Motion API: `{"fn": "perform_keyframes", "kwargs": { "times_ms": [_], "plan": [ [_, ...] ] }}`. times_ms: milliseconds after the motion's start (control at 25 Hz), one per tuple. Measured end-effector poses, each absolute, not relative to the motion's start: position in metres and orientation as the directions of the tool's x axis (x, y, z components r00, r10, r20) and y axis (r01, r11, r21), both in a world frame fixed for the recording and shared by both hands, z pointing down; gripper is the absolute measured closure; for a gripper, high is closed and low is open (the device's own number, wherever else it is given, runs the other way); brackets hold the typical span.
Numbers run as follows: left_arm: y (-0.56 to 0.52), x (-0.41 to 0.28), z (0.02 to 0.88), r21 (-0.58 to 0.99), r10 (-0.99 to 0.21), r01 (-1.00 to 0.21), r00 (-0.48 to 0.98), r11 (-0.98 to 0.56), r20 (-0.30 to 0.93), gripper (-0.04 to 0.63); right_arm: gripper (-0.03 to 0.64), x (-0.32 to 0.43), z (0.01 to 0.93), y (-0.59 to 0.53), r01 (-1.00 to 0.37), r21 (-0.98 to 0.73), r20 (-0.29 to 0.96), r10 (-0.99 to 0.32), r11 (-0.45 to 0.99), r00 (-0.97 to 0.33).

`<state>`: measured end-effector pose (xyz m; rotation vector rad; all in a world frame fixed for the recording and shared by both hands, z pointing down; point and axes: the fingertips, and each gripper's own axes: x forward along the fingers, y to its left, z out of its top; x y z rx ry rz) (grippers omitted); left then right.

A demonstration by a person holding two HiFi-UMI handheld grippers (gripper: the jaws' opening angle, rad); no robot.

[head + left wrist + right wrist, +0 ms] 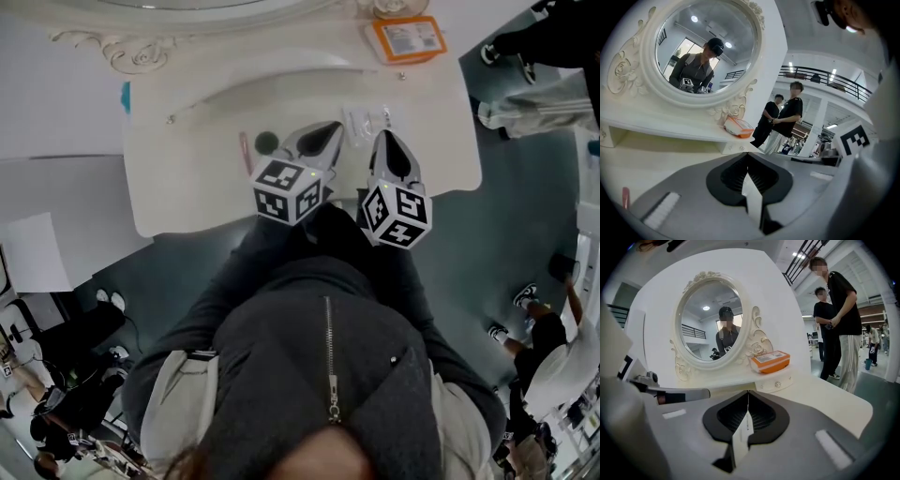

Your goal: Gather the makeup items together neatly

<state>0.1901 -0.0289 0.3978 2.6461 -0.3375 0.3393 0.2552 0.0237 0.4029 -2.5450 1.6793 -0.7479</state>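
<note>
Both tongs are held low over the near half of the worktop (178, 202), tips toward the mirror (710, 329). The left tongs (323, 138) are pressed together with no item clamped, and the right tongs (389, 142) likewise. The makeup items are noted as spread out: a pink stick (246, 153) and a dark round piece (266, 142) lie just left of the left tongs, a clear packet (361, 122) between the two tips, a thin long stick (216, 101) farther back, and an orange box (405, 39) well apart on the mirror's shelf. The closed, empty posture is judged a ready stance, with gathering not yet begun.
</note>
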Motion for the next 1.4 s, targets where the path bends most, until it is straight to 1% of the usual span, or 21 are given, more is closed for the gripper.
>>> {"fn": "perform_keyframes", "kwargs": {
  "times_ms": [320, 480, 600, 680, 800, 880, 1160, 1400],
  "plan": [
    [-0.020, 0.221, 0.423, 0.410, -0.159, -0.290, 0.932, -0.865, 0.325, 0.587, 0.550, 0.281, 0.429, 0.026, -0.877, -0.244, 0.458, -0.846, -0.415, 0.273],
    [-0.021, 0.230, 0.440, 0.419, -0.152, -0.298, 0.925, -0.858, 0.348, 0.586, 0.499, 0.285, 0.444, 0.021, -0.883, -0.248, 0.493, -0.837, -0.399, 0.240],
    [-0.025, 0.236, 0.451, 0.421, -0.156, -0.310, 0.919, -0.852, 0.361, 0.586, 0.440, 0.292, 0.454, 0.015, -0.890, -0.235, 0.517, -0.826, -0.391, 0.226],
    [-0.030, 0.237, 0.458, 0.425, -0.162, -0.322, 0.915, -0.846, 0.370, 0.586, 0.423, 0.297, 0.463, 0.010, -0.891, -0.234, 0.538, -0.815, -0.390, 0.216],
    [-0.036, 0.236, 0.468, 0.442, -0.176, -0.348, 0.907, -0.827, 0.384, 0.586, 0.371, 0.301, 0.476, 0.004, -0.898, -0.227, 0.582, -0.792, -0.376, 0.185],
    [-0.038, 0.237, 0.472, 0.450, -0.185, -0.363, 0.901, -0.816, 0.391, 0.587, 0.350, 0.303, 0.483, 0.001, -0.906, -0.217, 0.608, -0.777, -0.363, 0.165],
    [-0.048, 0.238, 0.479, 0.458, -0.202, -0.390, 0.891, -0.799, 0.407, 0.586, 0.310, 0.304, 0.503, -0.012, -0.918, -0.215, 0.667, -0.737, -0.334, 0.112],
    [-0.053, 0.235, 0.481, 0.462, -0.216, -0.406, 0.886, -0.789, 0.410, 0.588, 0.304, 0.298, 0.516, -0.017, -0.930, -0.188, 0.703, -0.705, -0.315, 0.096]
  ]
}}
